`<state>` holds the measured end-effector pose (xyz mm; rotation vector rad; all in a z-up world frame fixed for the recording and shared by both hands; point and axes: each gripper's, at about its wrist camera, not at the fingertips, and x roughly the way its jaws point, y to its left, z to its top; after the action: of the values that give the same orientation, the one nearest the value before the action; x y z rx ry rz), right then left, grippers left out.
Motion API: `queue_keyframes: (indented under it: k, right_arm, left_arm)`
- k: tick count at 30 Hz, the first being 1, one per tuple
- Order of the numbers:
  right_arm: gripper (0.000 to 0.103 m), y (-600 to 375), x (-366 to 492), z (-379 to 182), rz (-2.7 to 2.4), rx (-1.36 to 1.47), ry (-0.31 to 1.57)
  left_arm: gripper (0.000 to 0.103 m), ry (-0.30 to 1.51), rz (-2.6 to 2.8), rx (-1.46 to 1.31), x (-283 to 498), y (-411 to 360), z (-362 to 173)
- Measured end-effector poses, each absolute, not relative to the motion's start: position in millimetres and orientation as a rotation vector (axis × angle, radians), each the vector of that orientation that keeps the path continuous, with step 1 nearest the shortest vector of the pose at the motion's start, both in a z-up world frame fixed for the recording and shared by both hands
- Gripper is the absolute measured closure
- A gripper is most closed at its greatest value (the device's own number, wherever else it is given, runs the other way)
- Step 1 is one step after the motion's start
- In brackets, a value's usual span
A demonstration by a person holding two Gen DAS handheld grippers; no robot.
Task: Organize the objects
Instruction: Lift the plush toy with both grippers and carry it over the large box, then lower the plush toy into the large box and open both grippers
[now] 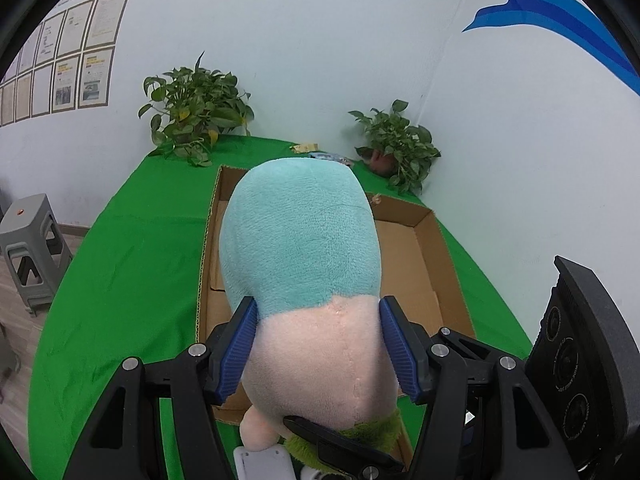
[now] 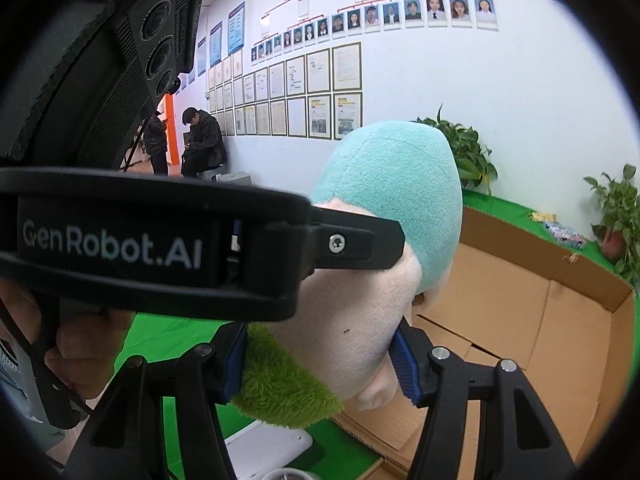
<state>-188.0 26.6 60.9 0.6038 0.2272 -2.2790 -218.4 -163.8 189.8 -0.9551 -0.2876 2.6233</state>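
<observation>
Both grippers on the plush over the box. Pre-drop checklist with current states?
1. Left gripper clamped on plush toy: ok, both blue pads press its pink part.
2. Right gripper clamped on the toy: ok, its pads sit either side at the green collar.
3. Toy over cardboard box: ok, box lies open below and ahead.
4. Box floor free where the toy lands: cannot tell, the toy hides much of it.
5. White object below the toy, near the box edge: cannot tell whether it obstructs.
</observation>
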Motion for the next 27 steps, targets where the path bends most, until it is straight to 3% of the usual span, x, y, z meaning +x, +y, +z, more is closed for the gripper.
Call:
queue_keyframes:
  k: [15, 21, 22, 23, 27]
  right_arm:
    - [0.043, -6, -255, 4, -2.184, 0.748, 0.019]
    - [0.043, 0, -269, -10, -2.145, 0.832, -0.115]
    - [0.042, 1, -266, -12, -2.14, 0.841, -0.127]
    - [0.042, 6, -263, -15, -2.136, 0.857, -0.142]
    - [0.042, -2, -262, -30, -2.16, 0.954, -0.161]
  left_arm:
    - [0.045, -0.221, 2.596, -1.21, -331, -192, 90]
    - [0.046, -0.241, 2.558, -1.206, -347, -197, 76]
    - [0.048, -0.244, 2.547, -1.204, -347, -197, 75]
    - [0.057, -0.248, 2.538, -1.206, -348, -196, 73]
    - [0.058, -0.305, 2.471, -1.256, -356, -196, 56]
